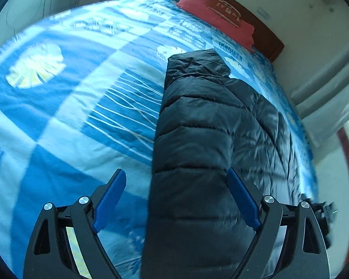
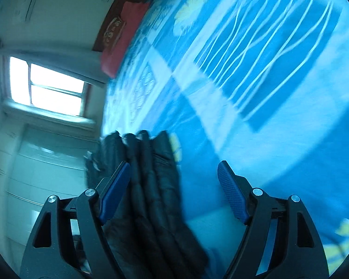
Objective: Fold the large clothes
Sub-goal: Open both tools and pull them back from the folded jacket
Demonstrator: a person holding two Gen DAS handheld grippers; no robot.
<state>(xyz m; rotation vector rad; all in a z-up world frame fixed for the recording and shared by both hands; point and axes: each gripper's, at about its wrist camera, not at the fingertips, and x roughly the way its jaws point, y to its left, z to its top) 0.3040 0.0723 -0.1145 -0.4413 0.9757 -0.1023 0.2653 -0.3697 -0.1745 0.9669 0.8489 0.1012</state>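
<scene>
Grippers [image 1: 176, 177] [image 2: 174, 171] agape, tilted over jacket [image 1: 211, 127]

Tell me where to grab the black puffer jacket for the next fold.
Grip the black puffer jacket at its near hem, coming in low from the near bed edge. It lies as a long, narrow, thick strip running toward the red pillow, so the end folds over most easily.

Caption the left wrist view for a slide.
Open left tool poised over a dark puffer jacket folded lengthwise on a blue patterned bedspread, red pillow beyond.
</scene>
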